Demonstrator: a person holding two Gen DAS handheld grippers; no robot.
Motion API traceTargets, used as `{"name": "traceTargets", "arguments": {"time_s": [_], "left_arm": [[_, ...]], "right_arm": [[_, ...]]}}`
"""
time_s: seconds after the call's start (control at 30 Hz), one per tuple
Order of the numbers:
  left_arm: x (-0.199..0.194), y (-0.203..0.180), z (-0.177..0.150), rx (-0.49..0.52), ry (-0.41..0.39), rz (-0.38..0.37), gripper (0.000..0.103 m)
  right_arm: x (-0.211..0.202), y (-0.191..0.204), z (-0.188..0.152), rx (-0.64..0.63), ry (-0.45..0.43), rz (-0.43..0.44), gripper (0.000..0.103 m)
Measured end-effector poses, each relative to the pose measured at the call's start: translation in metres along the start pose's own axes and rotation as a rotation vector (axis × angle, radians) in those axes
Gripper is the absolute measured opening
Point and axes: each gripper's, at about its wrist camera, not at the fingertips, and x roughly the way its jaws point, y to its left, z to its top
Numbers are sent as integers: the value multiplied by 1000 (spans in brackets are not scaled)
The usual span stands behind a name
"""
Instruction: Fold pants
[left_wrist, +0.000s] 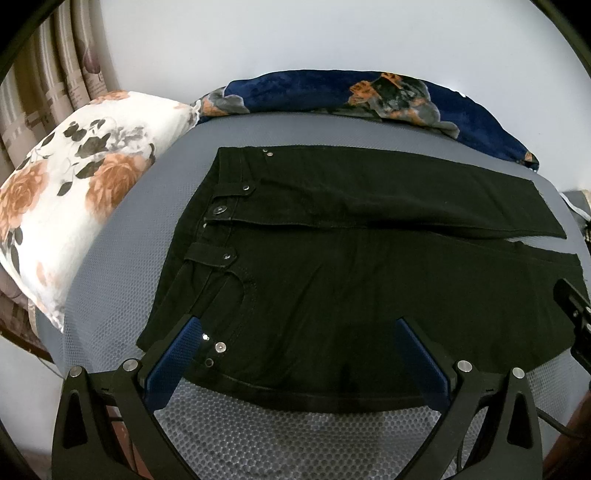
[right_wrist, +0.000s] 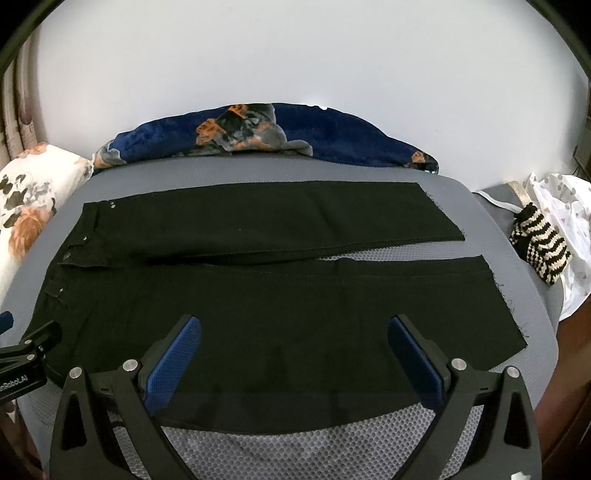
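Black pants (left_wrist: 332, 266) lie flat on a grey mesh mat (left_wrist: 258, 443), waistband to the left, both legs running right, side by side. My left gripper (left_wrist: 299, 332) is open and empty, its blue pads over the near edge by the waistband and front pocket. In the right wrist view the pants (right_wrist: 258, 295) fill the middle. My right gripper (right_wrist: 295, 332) is open and empty over the near leg. The left gripper shows at that view's left edge (right_wrist: 33, 343).
A floral pillow (left_wrist: 74, 192) lies left of the mat. A dark blue floral blanket (left_wrist: 332, 92) is bunched along the far edge against the white wall. A striped knitted item (right_wrist: 539, 247) and a white printed cloth (right_wrist: 569, 206) lie to the right.
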Motion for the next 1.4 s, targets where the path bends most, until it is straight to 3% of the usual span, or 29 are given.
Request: {"name": "traceTargets", "arguments": {"time_s": [1.13,1.4], "left_arm": [[13,7,4,-15,15,-3,103],[27,53,43,-101,10,-64,103]], "right_arm": [[17,-4,6,6,41,15,101],[34,-16,30,76,82,161,103]]}}
